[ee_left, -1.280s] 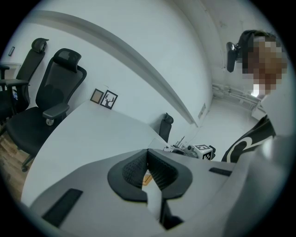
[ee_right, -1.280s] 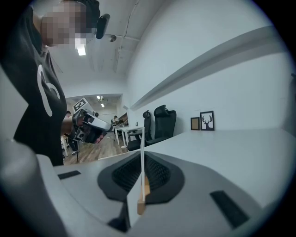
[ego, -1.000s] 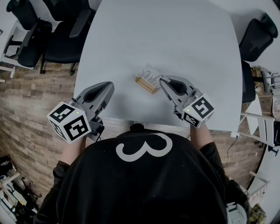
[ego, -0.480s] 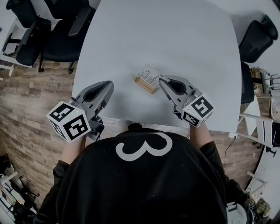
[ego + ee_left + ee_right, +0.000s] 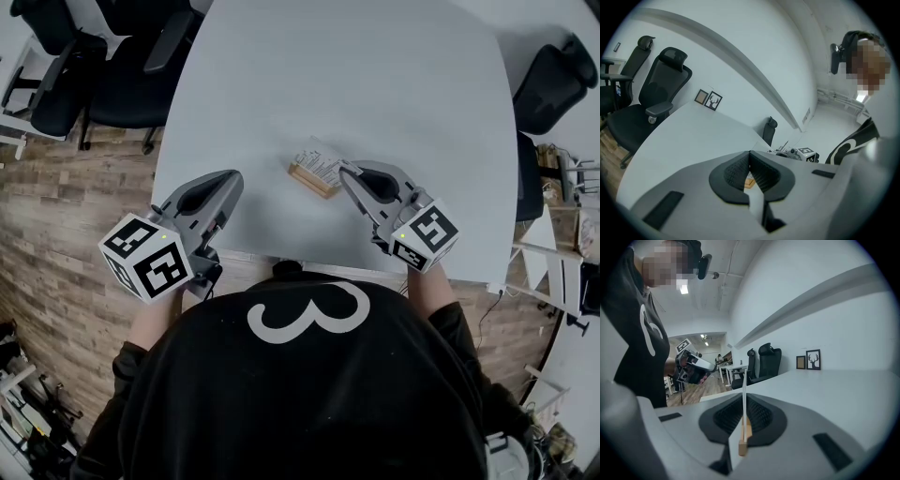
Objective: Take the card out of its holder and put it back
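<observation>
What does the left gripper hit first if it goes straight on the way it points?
Probably the wooden holder with the card, which shows just past the tips of the left gripper in its own view. It tilts slightly down, so it could touch the table first; depth is unclear.

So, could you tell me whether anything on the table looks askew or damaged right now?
Nothing stands out. The card stands in its wooden holder on the table, with the right gripper shut on its edge. The left gripper is shut on nothing, near the table's front edge.
</observation>
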Motion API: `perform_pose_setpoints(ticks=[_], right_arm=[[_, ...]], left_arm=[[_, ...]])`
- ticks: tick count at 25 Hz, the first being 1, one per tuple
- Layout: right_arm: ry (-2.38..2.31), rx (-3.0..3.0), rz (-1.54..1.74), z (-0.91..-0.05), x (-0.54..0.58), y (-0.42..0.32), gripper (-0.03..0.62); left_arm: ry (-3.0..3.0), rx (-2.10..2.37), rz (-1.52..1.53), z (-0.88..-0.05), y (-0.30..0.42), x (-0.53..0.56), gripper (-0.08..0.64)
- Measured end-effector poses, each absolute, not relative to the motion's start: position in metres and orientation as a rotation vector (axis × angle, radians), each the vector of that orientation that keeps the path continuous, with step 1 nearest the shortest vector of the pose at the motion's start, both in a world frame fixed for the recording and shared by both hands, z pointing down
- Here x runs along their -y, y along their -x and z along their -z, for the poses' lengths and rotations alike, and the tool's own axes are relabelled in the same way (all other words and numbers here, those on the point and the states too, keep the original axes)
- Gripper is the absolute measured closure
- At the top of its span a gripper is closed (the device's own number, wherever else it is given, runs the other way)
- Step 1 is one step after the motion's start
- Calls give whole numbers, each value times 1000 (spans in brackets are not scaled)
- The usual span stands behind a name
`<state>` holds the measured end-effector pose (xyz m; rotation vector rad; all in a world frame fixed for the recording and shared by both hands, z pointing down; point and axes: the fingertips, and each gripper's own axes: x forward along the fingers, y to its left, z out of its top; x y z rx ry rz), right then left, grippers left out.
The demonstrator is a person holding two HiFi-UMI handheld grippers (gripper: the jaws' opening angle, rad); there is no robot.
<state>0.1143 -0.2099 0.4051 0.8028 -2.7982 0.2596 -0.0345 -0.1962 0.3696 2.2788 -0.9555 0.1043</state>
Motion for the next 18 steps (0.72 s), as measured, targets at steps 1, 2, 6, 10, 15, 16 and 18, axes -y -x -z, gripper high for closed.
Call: perform_pose_setpoints(ticks=[1, 2, 6, 10, 15, 16, 18], right_arm=[[-799, 2796, -258, -406, 210, -114, 571], [-793, 2792, -252, -406, 210, -113, 571], [-760, 2753, -212, -415, 208, -110, 571], [-746, 2728, -203, -424, 205, -108, 571], [-740, 2712, -229, -437, 206, -109, 571], [-746, 2715, -247, -439, 207, -111, 571], [-764, 2729, -290, -442, 210, -115, 571]], left_arm=[[-2277, 955, -104, -370, 35, 196, 549], [-2277, 955, -103, -370, 35, 197, 549], [-2282, 955, -97, -371, 34, 198, 549], [-2282, 957, -96, -372, 36, 196, 549], [-2269, 966, -97, -374, 38, 195, 549], [-2266, 966, -98, -375, 38, 195, 549], [-2271, 964, -100, -375, 38, 195, 549]])
